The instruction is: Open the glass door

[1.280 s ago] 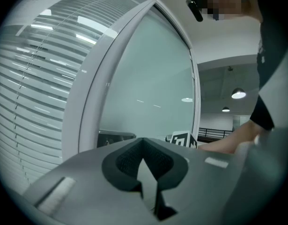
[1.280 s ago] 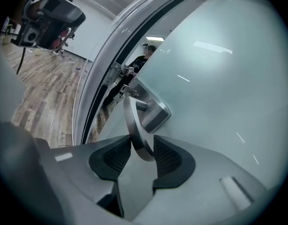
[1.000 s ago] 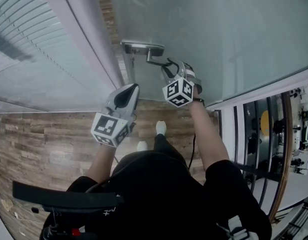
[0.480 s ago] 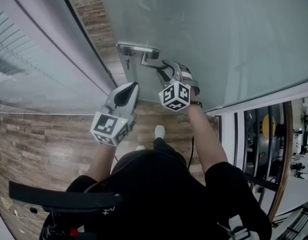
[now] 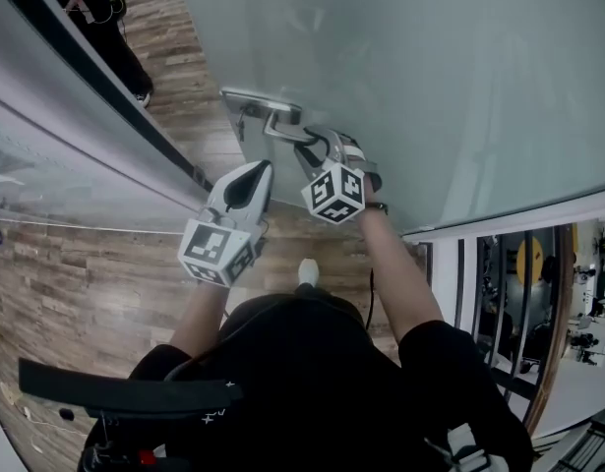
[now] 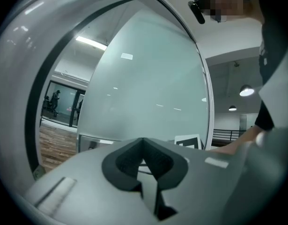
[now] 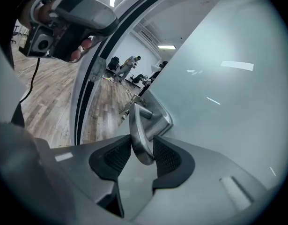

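Note:
The frosted glass door (image 5: 430,67) stands ajar, its free edge swung clear of the frame. Its metal lever handle (image 5: 282,126) juts from a lock plate (image 5: 251,98) near that edge. My right gripper (image 5: 317,146) reaches up to the lever. In the right gripper view the handle's end (image 7: 139,139) sits between the pads of my right gripper (image 7: 138,156), which have just been closing on it and press it from both sides. My left gripper (image 5: 245,187) hangs to the left of the handle, shut and holding nothing, its tip (image 6: 144,161) facing the door (image 6: 148,93).
The door frame (image 5: 86,116) runs diagonally at the left, with wood floor (image 5: 184,57) showing in the gap. A person (image 5: 100,8) stands beyond the doorway at top left. Keys (image 7: 127,104) hang at the lock. Dark-framed glass panels (image 5: 499,293) line the right.
The door has swung further open: the gap between its edge and the frame has widened, showing more floor and a person beyond. The right gripper has moved up-left with the handle.

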{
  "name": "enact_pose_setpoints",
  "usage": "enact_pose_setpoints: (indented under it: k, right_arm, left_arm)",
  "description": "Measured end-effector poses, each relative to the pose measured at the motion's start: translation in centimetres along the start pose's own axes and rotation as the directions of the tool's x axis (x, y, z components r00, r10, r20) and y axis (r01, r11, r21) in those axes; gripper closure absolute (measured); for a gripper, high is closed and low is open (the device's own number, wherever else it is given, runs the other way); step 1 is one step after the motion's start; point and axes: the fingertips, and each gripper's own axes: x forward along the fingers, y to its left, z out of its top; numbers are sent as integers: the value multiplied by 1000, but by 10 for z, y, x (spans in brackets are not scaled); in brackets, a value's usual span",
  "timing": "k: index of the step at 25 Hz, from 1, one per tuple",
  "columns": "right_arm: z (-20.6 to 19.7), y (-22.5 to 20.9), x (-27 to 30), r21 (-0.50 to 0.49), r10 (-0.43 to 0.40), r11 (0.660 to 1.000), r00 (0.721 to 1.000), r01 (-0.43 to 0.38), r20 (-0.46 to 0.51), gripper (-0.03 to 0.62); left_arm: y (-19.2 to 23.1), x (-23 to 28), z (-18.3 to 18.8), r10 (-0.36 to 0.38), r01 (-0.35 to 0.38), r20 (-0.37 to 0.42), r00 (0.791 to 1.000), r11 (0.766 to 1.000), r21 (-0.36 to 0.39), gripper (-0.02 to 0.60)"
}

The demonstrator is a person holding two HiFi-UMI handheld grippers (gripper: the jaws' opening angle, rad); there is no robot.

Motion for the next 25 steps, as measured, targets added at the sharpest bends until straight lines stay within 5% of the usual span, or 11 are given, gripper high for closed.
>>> enact_pose_setpoints:
  k: [13, 25]
  right_arm:
    - [-11, -39, 50, 34, 114, 993, 992, -115, 51, 461]
    - [-9, -57, 65, 60, 122, 990, 992, -125, 41, 471]
  left_arm:
    - [12, 83, -1, 80, -79, -33, 996, 997, 11, 581]
    - [16, 84, -3, 110, -110, -40, 993, 994, 7, 581]
